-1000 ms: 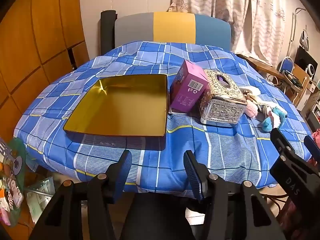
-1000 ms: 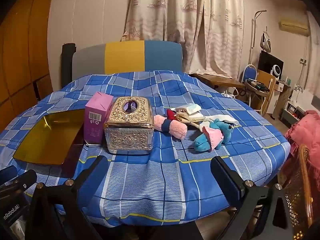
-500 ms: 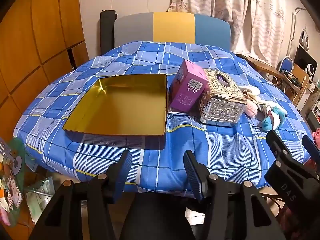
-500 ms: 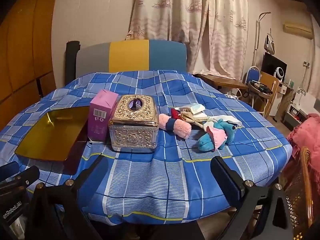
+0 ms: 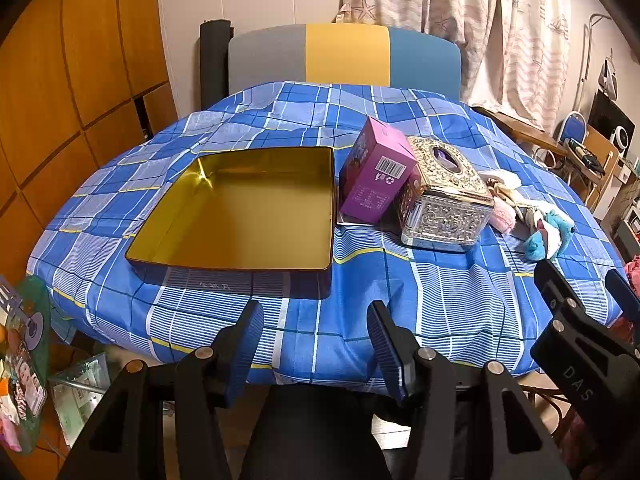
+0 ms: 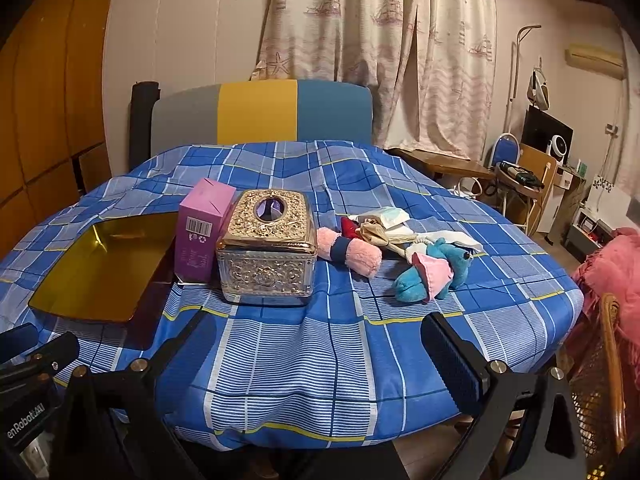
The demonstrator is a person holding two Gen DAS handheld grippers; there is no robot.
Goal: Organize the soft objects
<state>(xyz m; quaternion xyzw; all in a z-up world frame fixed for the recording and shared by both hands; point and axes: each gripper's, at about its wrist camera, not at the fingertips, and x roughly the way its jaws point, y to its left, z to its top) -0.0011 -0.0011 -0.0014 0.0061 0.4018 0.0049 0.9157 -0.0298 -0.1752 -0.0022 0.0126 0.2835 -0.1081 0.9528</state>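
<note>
Soft things lie in a heap on the table's right side: a rolled pink towel point(image 6: 352, 254), a blue and pink plush toy point(image 6: 430, 270), and white and beige cloth pieces point(image 6: 384, 224). The plush also shows in the left wrist view point(image 5: 550, 234). An empty gold tin tray point(image 5: 244, 208) sits on the left; it shows in the right wrist view too point(image 6: 100, 268). My left gripper point(image 5: 316, 344) is open and empty at the near table edge. My right gripper point(image 6: 316, 356) is open wide and empty, short of the heap.
A purple carton point(image 5: 376, 176) leans beside an ornate silver tissue box point(image 5: 444, 200) between tray and heap. A blue checked cloth point(image 6: 320, 340) covers the round table. A chair point(image 5: 344, 60) stands behind it. A wicker chair point(image 6: 600, 380) is at the right.
My right gripper has drifted slightly left and nearer the table. My left gripper has hardly moved.
</note>
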